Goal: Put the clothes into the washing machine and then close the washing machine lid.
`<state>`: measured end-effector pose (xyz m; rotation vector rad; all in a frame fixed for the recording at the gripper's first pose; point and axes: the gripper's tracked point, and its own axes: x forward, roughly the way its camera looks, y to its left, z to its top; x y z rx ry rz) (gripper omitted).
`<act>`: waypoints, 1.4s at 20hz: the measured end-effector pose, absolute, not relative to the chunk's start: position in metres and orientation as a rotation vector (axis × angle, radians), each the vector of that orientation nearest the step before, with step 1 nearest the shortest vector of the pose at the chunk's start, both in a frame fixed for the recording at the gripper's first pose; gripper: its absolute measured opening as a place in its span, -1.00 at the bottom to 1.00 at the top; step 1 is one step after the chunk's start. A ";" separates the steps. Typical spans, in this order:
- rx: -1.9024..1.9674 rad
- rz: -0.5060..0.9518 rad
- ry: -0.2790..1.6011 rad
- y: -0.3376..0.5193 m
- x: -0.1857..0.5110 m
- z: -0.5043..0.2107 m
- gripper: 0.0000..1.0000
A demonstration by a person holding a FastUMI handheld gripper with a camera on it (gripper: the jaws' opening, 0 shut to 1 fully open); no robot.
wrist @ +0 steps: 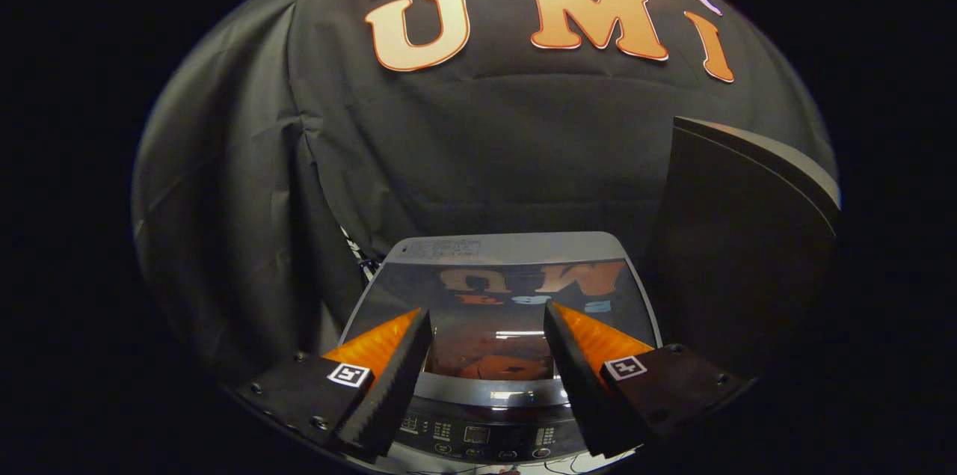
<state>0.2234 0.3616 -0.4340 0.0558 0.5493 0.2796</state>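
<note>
- The washing machine (493,355) stands low and just ahead of the gripper (486,325), its top facing up toward the camera.
- Its lid (501,295) lies flat and closed; the lid is a dark, glossy panel that mirrors the wall behind it, with something reddish showing dimly through the glass near the front edge.
- A pale grey strip runs along the back of the machine's top, and a control panel (478,437) with small buttons and a display sits at the front, between the bases of the two fingers.
- The gripper hovers above the lid with its jaws spread wide and empty, one finger over each side of the lid, touching nothing.
- To the right of the machine stands a tall dark panel (740,250) with a lighter top edge.
- Black cloth (478,146) drapes the wall behind and to the left.
</note>
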 end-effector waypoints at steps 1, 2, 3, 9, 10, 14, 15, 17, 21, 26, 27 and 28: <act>0.055 0.280 0.536 0.360 0.225 -0.424 0.96; 0.054 0.282 0.524 0.360 0.225 -0.414 0.96; 0.055 0.287 0.504 0.360 0.220 -0.398 0.96; 0.026 0.314 0.361 0.348 0.203 -0.285 0.96; 0.007 0.305 0.338 0.341 0.198 -0.266 0.96; -0.029 0.327 0.243 0.326 0.165 -0.193 0.95; -0.041 0.324 0.221 0.318 0.158 -0.181 0.95; -0.057 0.317 0.176 0.303 0.143 -0.149 0.95; -0.061 0.269 0.094 0.264 0.113 -0.097 0.95; -0.051 0.202 0.019 0.210 0.082 -0.050 0.95; -0.046 0.191 0.009 0.200 0.080 -0.042 0.95; -0.042 0.178 0.002 0.189 0.078 -0.036 0.95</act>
